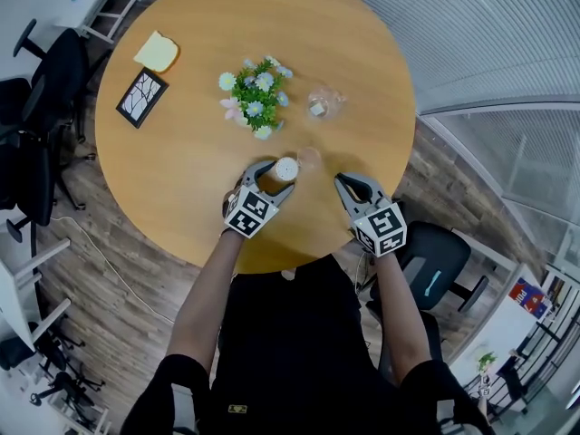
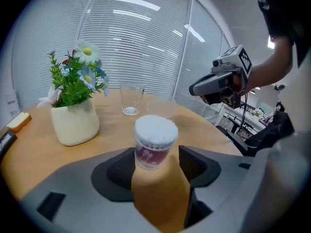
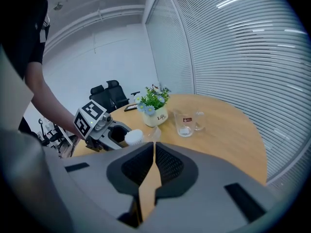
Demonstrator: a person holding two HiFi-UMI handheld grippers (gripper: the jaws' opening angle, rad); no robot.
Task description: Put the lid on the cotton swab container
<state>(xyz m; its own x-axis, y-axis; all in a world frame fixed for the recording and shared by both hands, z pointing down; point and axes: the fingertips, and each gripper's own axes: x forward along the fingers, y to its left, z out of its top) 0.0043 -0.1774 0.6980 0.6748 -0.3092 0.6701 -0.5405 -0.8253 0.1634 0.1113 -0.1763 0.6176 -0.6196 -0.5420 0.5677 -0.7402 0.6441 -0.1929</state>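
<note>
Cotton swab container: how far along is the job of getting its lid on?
Done: the cotton swab container stands upright on the table between the left tongs, which are open and not squeezing it. In hand: nothing; the right tongs are shut and empty. Left: the swab tips are bare, and what looks like the clear lid lies beside the container, to be picked up and fitted.

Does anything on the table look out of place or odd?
Only the swab container: it stands uncovered, swabs bare, between the open jaws of the left gripper, while what seems its clear lid sits apart beside it. Nothing looks spilled or tipped.
</note>
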